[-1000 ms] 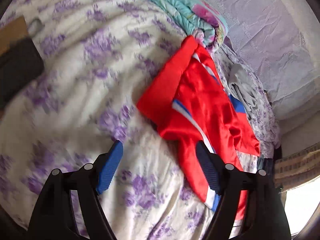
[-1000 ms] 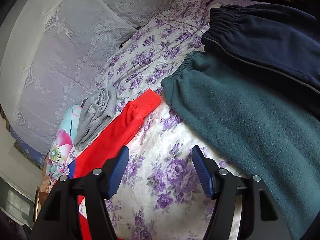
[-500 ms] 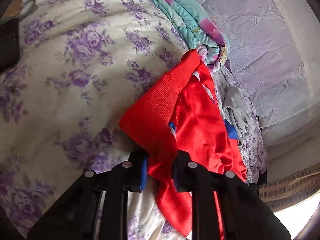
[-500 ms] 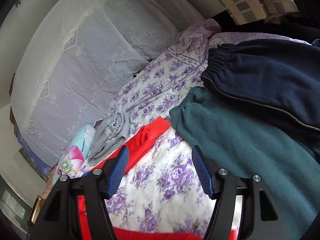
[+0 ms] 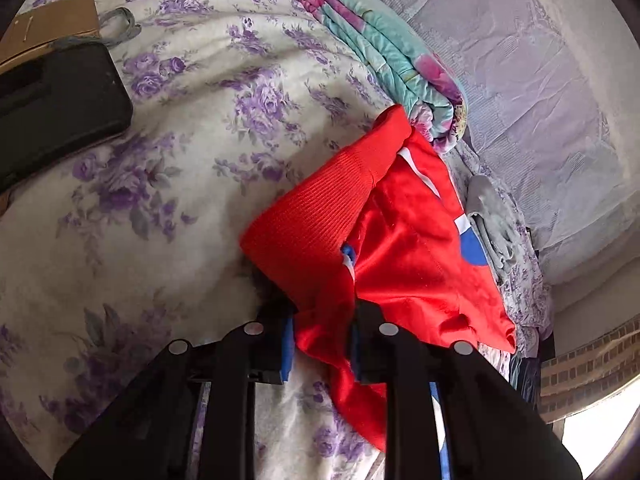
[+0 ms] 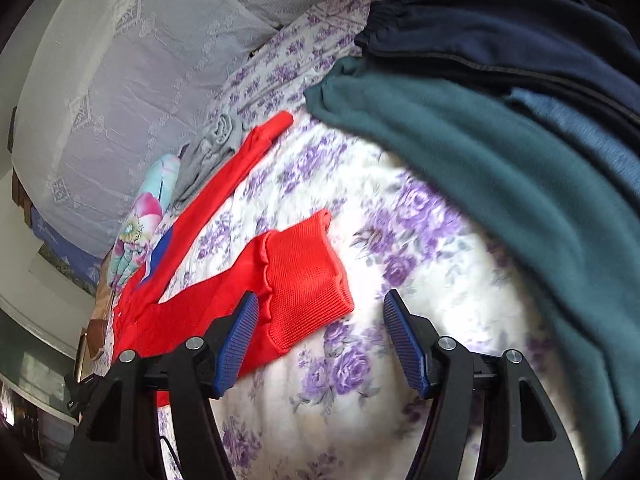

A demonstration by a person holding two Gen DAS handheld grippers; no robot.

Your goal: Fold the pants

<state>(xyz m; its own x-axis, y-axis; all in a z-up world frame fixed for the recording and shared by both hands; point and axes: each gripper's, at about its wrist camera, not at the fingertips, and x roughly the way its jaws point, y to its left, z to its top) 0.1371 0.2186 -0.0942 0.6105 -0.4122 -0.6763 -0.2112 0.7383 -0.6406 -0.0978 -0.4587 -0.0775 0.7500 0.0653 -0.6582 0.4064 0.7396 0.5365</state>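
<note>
Red pants (image 5: 404, 240) with blue and white trim lie on the floral bedsheet (image 5: 180, 184). In the left wrist view, my left gripper (image 5: 322, 320) pinches the fabric just under the ribbed waistband (image 5: 316, 220). Its jaws are opening slightly, with the cloth still pressed between the pads. In the right wrist view, one ribbed red cuff (image 6: 304, 276) lies on the sheet and the other leg (image 6: 236, 172) stretches away toward the pillows. My right gripper (image 6: 322, 300) is open above the near cuff, its left finger over the red cloth and nothing gripped.
Teal fleece pants (image 6: 480, 168) and navy pants (image 6: 500, 32) lie to the right. A grey garment (image 6: 212, 148) lies beside the far red leg. A folded floral quilt (image 5: 384, 52), white lace pillows (image 6: 140, 60), a black case (image 5: 52, 100) and cardboard (image 5: 48, 24) ring the bed.
My left gripper went from wide open to shut on the red pants near the waistband. My right gripper moved across the bed; the red cuff now lies by its fingers.
</note>
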